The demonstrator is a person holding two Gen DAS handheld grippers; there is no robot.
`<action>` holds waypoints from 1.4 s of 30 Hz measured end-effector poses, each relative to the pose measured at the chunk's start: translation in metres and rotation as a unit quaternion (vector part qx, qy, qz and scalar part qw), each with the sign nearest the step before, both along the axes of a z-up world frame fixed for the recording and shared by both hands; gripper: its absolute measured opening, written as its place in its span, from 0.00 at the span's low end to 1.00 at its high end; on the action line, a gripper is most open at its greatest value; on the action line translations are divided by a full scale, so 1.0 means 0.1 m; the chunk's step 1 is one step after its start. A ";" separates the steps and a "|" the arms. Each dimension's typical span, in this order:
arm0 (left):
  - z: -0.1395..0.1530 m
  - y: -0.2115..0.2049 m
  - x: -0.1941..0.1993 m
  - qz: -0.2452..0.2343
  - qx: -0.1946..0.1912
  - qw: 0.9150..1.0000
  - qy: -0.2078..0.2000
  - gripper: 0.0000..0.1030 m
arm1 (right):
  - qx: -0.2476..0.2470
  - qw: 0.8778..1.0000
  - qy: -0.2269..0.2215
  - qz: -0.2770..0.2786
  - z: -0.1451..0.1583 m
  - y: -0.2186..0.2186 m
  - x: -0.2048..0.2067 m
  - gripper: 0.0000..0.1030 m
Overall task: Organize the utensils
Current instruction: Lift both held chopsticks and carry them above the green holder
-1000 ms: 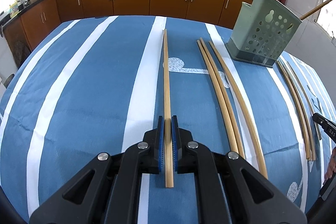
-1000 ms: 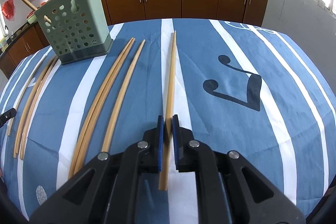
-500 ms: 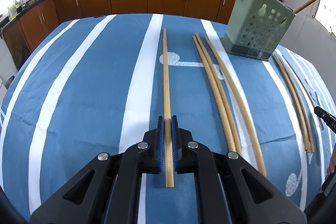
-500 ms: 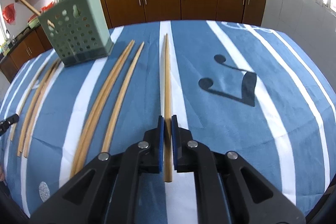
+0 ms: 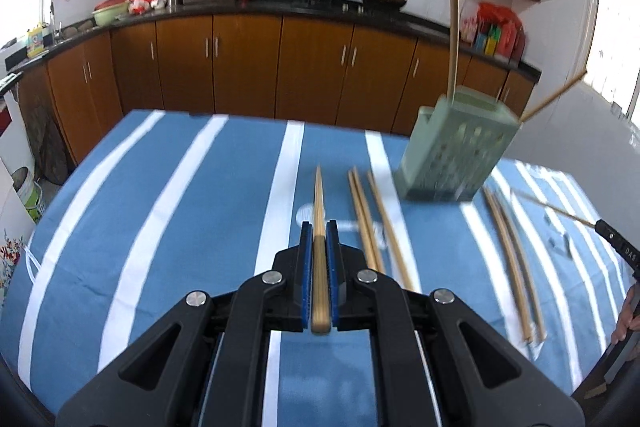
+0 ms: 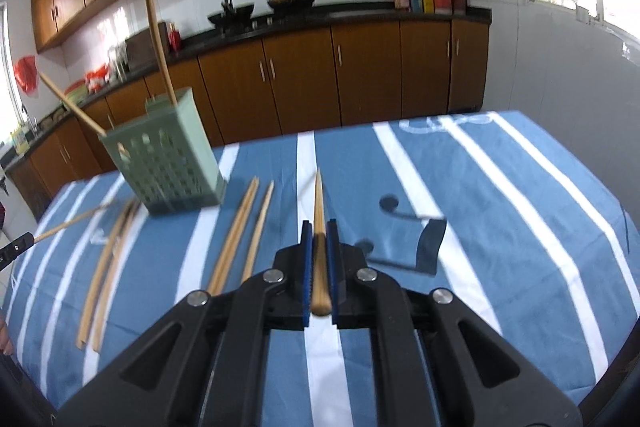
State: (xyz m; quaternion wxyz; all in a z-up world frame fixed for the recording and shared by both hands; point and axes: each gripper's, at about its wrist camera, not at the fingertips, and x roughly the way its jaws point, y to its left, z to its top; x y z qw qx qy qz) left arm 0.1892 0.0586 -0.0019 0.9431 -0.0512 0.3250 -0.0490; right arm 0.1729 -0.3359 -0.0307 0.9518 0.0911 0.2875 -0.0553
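Observation:
My left gripper (image 5: 319,229) is shut on the thick end of a bamboo chopstick (image 5: 319,199), held clear of the blue striped tablecloth (image 5: 180,227) and pointing away from me. My right gripper (image 6: 319,229) is shut on a second chopstick (image 6: 319,199) in the same way. A green perforated utensil holder (image 5: 456,155) (image 6: 168,163) stands on the table between the two hands, with two chopsticks (image 5: 454,39) sticking out of it. Three loose chopsticks (image 5: 372,223) (image 6: 244,227) and a further pair (image 5: 510,251) (image 6: 108,255) lie flat beside the holder.
Brown kitchen cabinets (image 5: 248,67) with a dark counter stand beyond the table's far edge. A dark note-shaped print (image 6: 428,243) marks the cloth to the right. The other gripper's tip (image 5: 614,241) and a hand (image 5: 626,319) show at the left wrist view's right edge.
Both grippers have risen off the table with their chopsticks and tilted upward. The chopsticks, lying on the cloth a second ago, now hang in the air.

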 end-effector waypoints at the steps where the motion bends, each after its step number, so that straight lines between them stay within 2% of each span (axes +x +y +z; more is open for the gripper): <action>1: 0.06 0.01 -0.01 0.002 -0.004 1.000 -0.008 0.07 | -0.001 1.000 -0.008 -0.001 0.05 -0.01 -0.01 0.08; 8: 0.29 0.06 -0.03 0.011 -0.015 0.999 -0.042 0.07 | -0.005 0.999 -0.039 -0.001 0.27 -0.01 -0.05 0.08; 15: 0.42 0.07 -0.02 0.010 -0.012 0.998 -0.057 0.07 | -0.012 0.998 -0.055 0.007 0.41 0.03 -0.03 0.07; 21: 0.69 -0.01 -0.04 -0.005 -0.006 0.996 -0.088 0.07 | -0.001 0.996 -0.086 0.033 0.77 0.10 0.00 0.07; 27: 1.09 -0.17 -0.10 -0.039 -0.010 0.991 -0.131 0.07 | 0.035 0.987 -0.108 0.112 1.27 0.26 -0.04 0.07; 31: 1.31 -0.28 -0.14 -0.051 -0.013 0.986 -0.160 0.07 | 0.016 0.983 -0.101 0.152 1.49 0.41 -0.09 0.07; 35: 1.50 -0.40 -0.14 -0.056 -0.022 0.980 -0.188 0.07 | -0.024 0.981 -0.104 0.162 1.69 0.50 -0.21 0.07; 42: 1.80 -0.64 0.00 -0.040 -0.054 0.969 -0.236 0.07 | 0.006 0.975 -0.137 0.175 2.09 0.51 -0.05 0.07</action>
